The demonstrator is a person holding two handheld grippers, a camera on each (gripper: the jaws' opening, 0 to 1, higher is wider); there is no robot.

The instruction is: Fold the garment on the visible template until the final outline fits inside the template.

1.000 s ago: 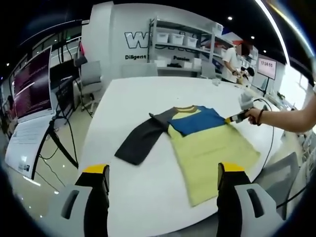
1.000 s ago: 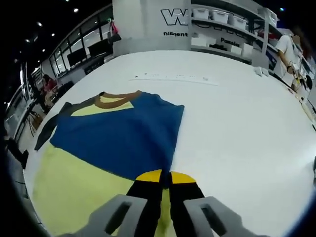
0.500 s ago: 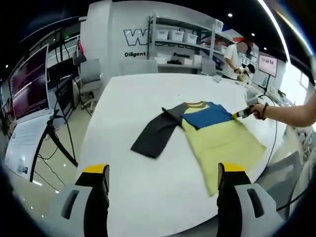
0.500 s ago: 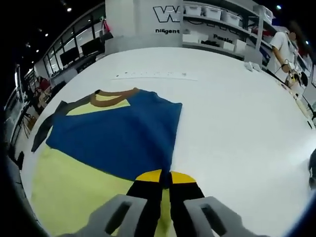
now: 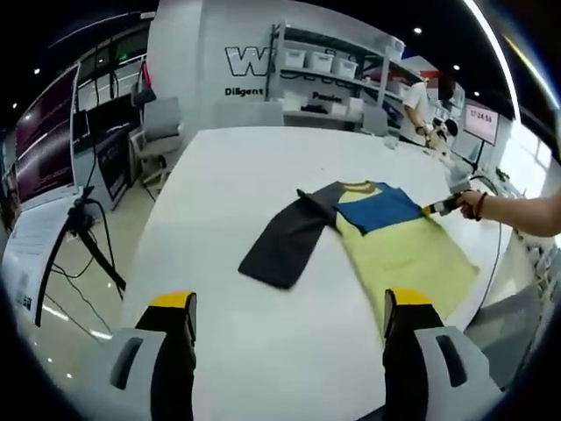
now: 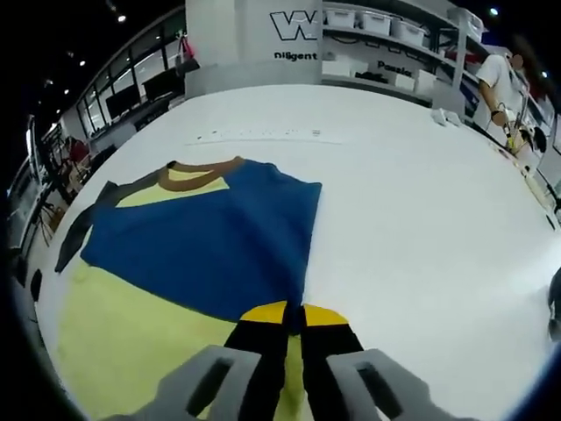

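Left gripper view: the garment (image 5: pixel 386 246) — a T-shirt with a pale yellow body, a blue folded-over panel and a brown collar — lies flat on the white table (image 5: pixel 228 167), toward its right side, with one dark grey sleeve (image 5: pixel 289 237) spread out to the left of the body. My left tongs (image 5: pixel 285 311) hang above the near edge of the table, well apart from the shirt, their two yellow-tipped jaws set wide with nothing between them. Across the shirt, a hand (image 5: pixel 473 203) carries my right tongs (image 5: pixel 429 210) at the right edge of the blue panel. Right gripper view: my right tongs (image 6: pixel 294 317) are closed down narrow on the garment (image 6: pixel 131 333), their yellow tips pinching the cloth where the corner of the blue panel (image 6: pixel 210 241) meets the yellow body; the blue panel lies folded over the upper part of the shirt, the brown collar (image 6: pixel 197 174) beyond it and the grey sleeve (image 6: pixel 83 224) trailing off at far left. Bare table (image 6: pixel 421 202) stretches to the right of the shirt. Behind the table I see a shelving rack (image 5: pixel 329 79) with white bins, and a person (image 6: pixel 508 88) standing at far right.
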